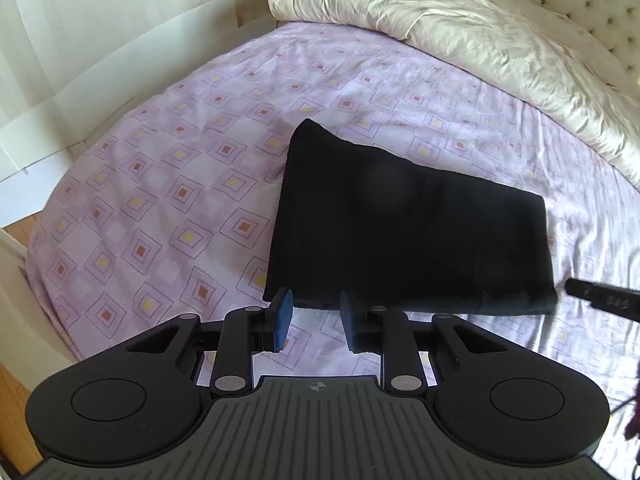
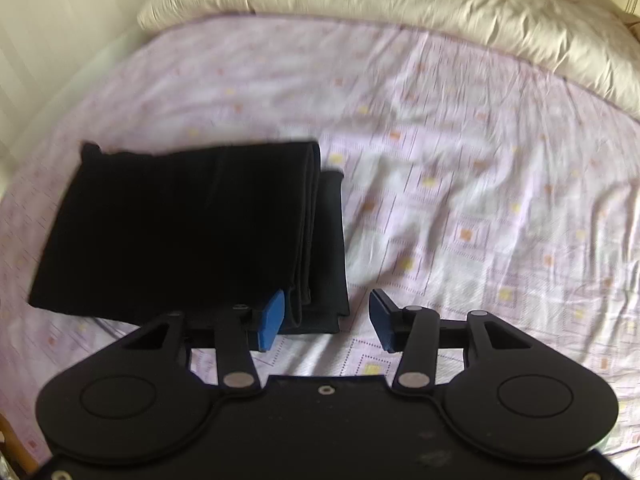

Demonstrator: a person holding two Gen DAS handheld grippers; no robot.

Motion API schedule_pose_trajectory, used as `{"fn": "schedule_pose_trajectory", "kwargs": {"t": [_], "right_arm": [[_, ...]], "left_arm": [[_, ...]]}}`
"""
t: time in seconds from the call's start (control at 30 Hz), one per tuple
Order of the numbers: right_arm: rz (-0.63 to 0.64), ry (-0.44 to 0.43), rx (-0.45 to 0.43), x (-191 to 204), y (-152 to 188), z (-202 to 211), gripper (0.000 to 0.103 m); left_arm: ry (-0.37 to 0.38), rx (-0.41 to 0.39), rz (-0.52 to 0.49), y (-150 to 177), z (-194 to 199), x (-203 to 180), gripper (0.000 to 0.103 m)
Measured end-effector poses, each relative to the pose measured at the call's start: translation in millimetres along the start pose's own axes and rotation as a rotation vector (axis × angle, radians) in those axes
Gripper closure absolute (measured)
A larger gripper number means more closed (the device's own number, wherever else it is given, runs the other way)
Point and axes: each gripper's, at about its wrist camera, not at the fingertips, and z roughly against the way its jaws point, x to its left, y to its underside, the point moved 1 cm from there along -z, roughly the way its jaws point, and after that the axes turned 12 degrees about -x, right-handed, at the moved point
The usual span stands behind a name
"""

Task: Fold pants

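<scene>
Pants folded into a flat black stack on the bedsheet — layered edges visible on its right side. My left gripper is released, just short of the near edge. Right gripper also spread wide, empty — near the stack's right corner.

One pair of black pants lies folded into a single stack on the one bed, and one cream duvet is bunched along the bed's far side. Two grippers show: the left gripper and the right gripper, each with two blue-padded fingers.
</scene>
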Motion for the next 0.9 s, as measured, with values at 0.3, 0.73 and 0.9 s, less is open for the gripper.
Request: {"fn": "schedule_pose_trajectory", "kwargs": {"t": [0.3,0.73,0.9], "right_arm": [[-0.004,0.054,-0.243,25,-12,106,0.019],[-0.016,-0.073,-0.18,31,-11,168,0.02],[-0.008,-0.08,-0.178,36,-3,186,0.02]], "left_arm": [[0.0,-0.076,-0.002,2,55,-40,0.077],[0.038,-0.052,-0.016,11,101,-72,0.077],[0.027,-0.041,-0.021,18,108,-73,0.077]]}}
